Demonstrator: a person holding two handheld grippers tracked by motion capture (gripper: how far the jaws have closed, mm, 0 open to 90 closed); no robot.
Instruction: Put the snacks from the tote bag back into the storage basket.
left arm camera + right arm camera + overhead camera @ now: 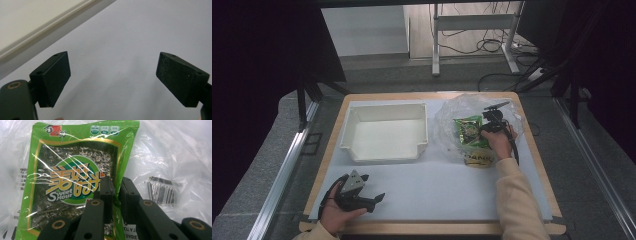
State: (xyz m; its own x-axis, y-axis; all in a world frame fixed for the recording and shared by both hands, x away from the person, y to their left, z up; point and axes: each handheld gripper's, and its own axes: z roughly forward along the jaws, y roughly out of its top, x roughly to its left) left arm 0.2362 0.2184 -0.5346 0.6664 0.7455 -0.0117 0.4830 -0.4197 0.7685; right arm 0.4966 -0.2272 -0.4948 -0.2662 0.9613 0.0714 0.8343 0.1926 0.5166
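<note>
White table (422, 192); right gripper (116, 188) pinching green snack packet (75, 170); left gripper (112, 77) wide, empty.

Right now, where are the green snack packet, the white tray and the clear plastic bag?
green snack packet (72, 182), right gripper view, its printed front.
white tray (384, 157), high view, its near wall.
clear plastic bag (447, 120), high view, its crinkled left side.

Glossy green foil-like plastic on the snack packet (75, 182), catching streaks of light, inside a thin, clear, crinkled plastic bag (172, 152) with a printed paper barcode label (161, 191). Matt black plastic on the right gripper (116, 192) and the left gripper (112, 80), the pads (181, 78) faintly grainy. Smooth, matt off-white plastic for the tray (384, 150), on a smooth pale mat (437, 187) edged by light wood of the table (432, 228).
</note>
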